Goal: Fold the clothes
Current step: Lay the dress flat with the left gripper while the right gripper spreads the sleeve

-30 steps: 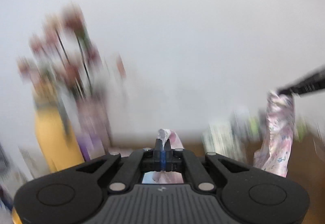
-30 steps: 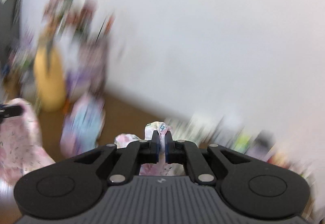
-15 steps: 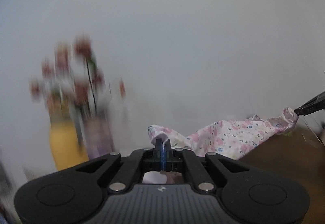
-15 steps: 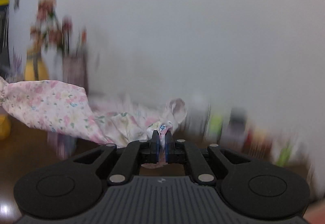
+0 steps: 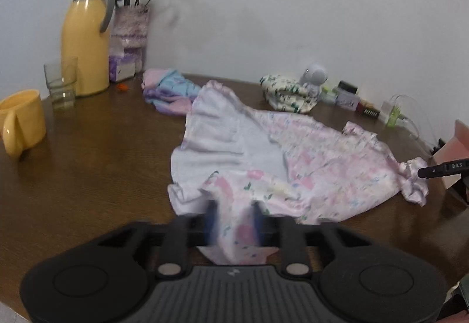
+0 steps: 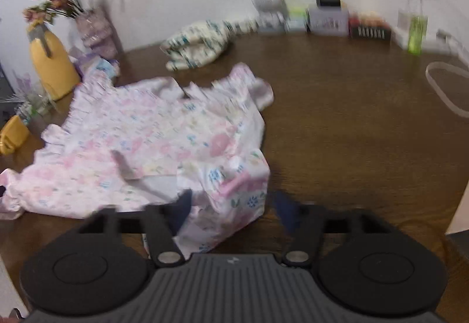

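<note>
From the left wrist view, I see my left gripper (image 5: 233,219) at lower centre with its fingers (image 5: 211,217) apart; they have just been opening, and a fold of the pink floral garment (image 5: 307,165) lies loosely between them, blurred enough that I think the pads no longer press it. The garment spreads across the middle of the brown surface (image 5: 88,165), its far corner beside the tip of my right gripper (image 5: 425,172) at the right edge. Open surface lies to the left of the cloth; a yellow mug (image 5: 22,121), a glass (image 5: 61,83) and a yellow jug (image 5: 85,44) crowd the upper left.

From the right wrist view, the right gripper (image 6: 233,207) stands with fingers (image 6: 285,211) wide apart, also just opened, the garment's (image 6: 152,132) near corner lying between them. Bare surface (image 6: 351,118) fills the right half. The garment's left end is cut off by the frame edge, and the small items along the wall are too smeared to name.
</note>
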`<state>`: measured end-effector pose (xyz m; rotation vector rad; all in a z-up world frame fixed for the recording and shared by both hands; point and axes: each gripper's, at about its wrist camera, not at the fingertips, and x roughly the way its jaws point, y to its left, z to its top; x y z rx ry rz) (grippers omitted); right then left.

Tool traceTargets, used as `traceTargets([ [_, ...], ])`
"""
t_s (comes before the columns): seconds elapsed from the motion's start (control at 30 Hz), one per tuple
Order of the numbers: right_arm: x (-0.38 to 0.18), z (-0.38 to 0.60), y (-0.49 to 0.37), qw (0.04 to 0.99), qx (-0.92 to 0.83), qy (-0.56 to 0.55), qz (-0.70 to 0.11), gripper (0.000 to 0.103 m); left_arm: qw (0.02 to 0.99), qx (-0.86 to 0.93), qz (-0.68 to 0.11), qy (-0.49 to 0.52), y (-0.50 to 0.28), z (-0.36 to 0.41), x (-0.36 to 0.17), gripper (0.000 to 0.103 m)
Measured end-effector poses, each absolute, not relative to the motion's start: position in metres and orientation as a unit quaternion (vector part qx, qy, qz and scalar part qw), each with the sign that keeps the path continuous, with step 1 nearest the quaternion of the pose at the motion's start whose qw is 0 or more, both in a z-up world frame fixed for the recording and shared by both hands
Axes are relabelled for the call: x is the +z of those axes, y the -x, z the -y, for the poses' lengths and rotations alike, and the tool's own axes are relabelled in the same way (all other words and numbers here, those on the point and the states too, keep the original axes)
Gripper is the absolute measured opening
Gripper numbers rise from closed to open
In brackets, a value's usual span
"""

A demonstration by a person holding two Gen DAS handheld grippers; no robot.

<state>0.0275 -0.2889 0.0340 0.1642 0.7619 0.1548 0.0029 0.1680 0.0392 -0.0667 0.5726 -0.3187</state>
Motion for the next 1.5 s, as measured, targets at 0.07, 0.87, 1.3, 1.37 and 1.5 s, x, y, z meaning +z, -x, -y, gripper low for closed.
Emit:
traceTargets([
  [0.07, 0.049, 0.282, -0.016, 0.930, 0.093, -0.064, -0.350, 0.081, 0.951, -0.168, -0.259, 0.022, 0.004, -0.164, 0.062, 0.075],
  [0.87, 0.014, 0.134, -0.180, 0.802, 0.272, -0.084, -0.526, 0.020, 0.867, -0.302, -0.369, -0.143, -0.078, -0.119, 0.045, 0.034],
  [1.3, 0.052, 0.171, -0.054, 0.813, 0.341, -0.127, -0.455, 0.003, 0.864, -0.351, -0.307, -0.189, -0.007, -0.117, 0.066, 0.002],
  [1.37, 0.043, 0.174, -0.033, 0.808, 0.342, -0.121, -0.464, 0.003, 0.856, -0.359, -0.315, -0.195, 0.008, -0.115, 0.060, 0.003],
  [1.5, 0.019, 0.182, -0.002, 0.799, 0.327, -0.112, -0.492, 0.005, 0.853, -0.350, -0.340, -0.188, 0.023, -0.116, 0.045, 0.021],
])
